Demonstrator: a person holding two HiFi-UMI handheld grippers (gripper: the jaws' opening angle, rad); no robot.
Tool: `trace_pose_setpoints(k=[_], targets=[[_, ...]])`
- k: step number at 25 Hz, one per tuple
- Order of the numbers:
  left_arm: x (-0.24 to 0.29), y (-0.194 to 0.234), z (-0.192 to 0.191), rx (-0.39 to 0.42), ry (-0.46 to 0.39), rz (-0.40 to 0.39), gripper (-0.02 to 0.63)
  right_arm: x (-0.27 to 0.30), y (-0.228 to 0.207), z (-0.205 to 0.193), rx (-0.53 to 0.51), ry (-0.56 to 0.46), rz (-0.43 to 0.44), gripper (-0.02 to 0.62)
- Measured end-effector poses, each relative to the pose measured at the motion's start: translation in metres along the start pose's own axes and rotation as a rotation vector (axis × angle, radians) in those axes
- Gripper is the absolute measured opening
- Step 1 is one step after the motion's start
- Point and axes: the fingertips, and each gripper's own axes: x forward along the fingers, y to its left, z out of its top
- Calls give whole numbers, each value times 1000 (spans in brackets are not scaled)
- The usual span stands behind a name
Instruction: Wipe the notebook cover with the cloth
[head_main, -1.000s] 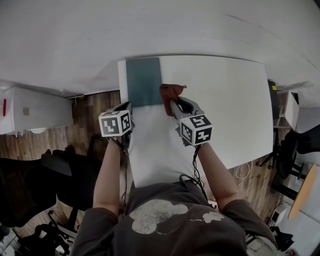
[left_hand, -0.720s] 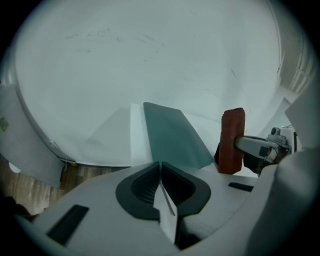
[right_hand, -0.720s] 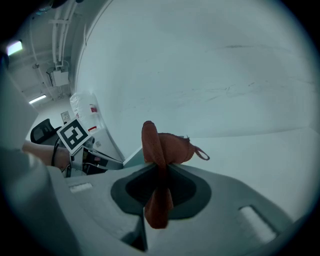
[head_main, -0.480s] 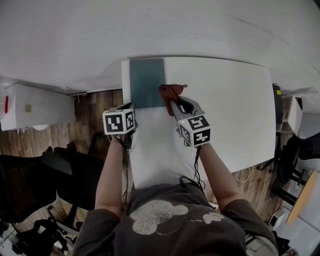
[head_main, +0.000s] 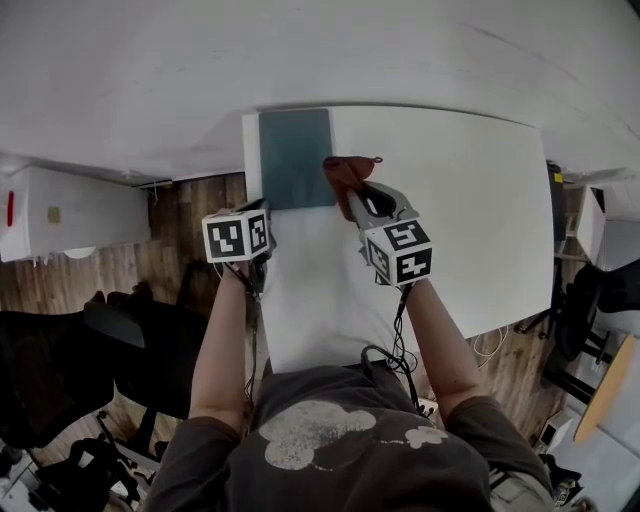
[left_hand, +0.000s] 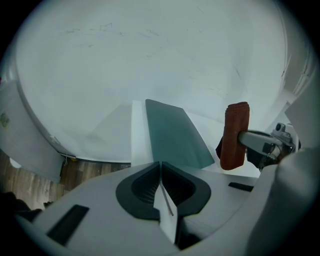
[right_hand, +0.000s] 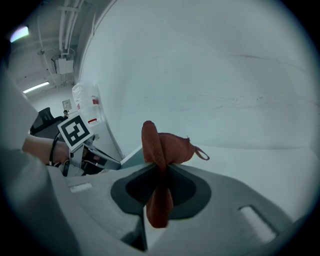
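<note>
Standing around: white table (head_main: 470, 200) against a white wall; wood floor (head_main: 190, 230) left of it; white cabinet (head_main: 70, 220) far left; black chair (head_main: 120, 350) near left; cables (head_main: 490, 345) on the floor by the table's near right side.
In the way: nothing lies on the bare tabletop between the grippers and the notebook; only the right gripper's own body and marker cube (head_main: 403, 252) cover part of the table near the cloth.
Notebook: dark teal notebook (head_main: 295, 158), flat and closed, at the table's far left corner, long side running near to far.
Cloth: reddish-brown cloth (head_main: 347, 170), bunched, at the notebook's right edge, overlapping it a little in the head view; can't tell if it touches the cover.
Right gripper: right gripper (head_main: 360, 195) has its jaws clamped tight on the cloth, a fold sticking out past the tips and a tail hanging back inside, a small loop at the far side.
Left gripper: left gripper (head_main: 258, 208) has its jaws pressed together with nothing between; tips just near of the notebook's near left corner, at the table's left edge, not clearly touching it.
Notebook vs jaws: dead ahead of the left jaws; left of and just beside the right jaws.
Grippers: apart, left one on the left, the notebook's near edge between them.
</note>
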Motion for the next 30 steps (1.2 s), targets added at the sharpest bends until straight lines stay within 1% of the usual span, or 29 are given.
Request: trace_pose_setpoints(k=[3, 8, 11, 14, 19, 23, 27, 30], targets=[[0, 1, -1, 6, -4, -3, 17, -10, 0, 18, 21, -12, 8, 57], [-2, -1, -2, 7, -2, -18, 17, -14, -1, 45, -25, -19, 3, 57], [-2, -1, -1, 14, -6, -24, 17, -4, -3, 67, -28, -26, 9, 56], [-2, 0, -2, 7, -12, -29, 17, 17, -2, 83, -21, -5, 32, 57], [-1, 0, -3, -15, -8, -48, 17, 62, 3, 83, -38, 78, 57, 57], [-2, 1, -3, -23, -10, -46, 17, 96, 13, 72, -20, 150, 72, 57], [-3, 2, -1, -32, -20, -44, 17, 126, 23, 65, -16, 215, 57, 57], [-2, 3, 0, -37, -24, -47, 17, 144, 33, 68, -27, 237, 56, 57]])
